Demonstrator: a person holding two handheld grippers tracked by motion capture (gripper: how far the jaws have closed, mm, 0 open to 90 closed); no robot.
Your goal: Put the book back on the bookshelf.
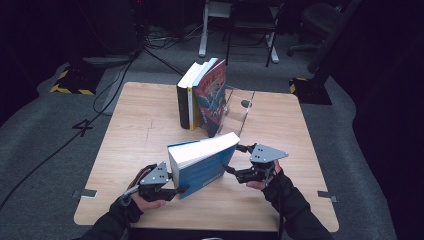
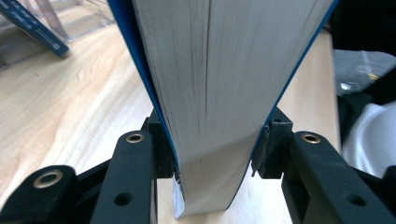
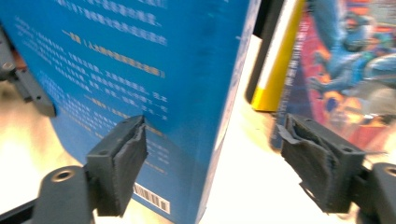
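Left claw (image 2: 212,158) clamps the blue book (image 1: 202,162); right claw (image 3: 215,172) gapes wide, the book's spine between its pads. Its title is hidden. Wooden table (image 1: 140,130), dark room, upright books (image 1: 202,95) at twelve o'clock.

Overhead light pools on the wooden table (image 1: 150,125) while the room around it sinks into near-black. In the right gripper view, glare whitens the tabletop and the far books (image 3: 336,60) smear out of focus. The left gripper view blurs at its corners.

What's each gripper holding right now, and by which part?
Left gripper clamps the thick blue-covered paperback book across both covers at its page-edge corner. Right gripper is open, jaws astride the book's spine edge, holding nothing.
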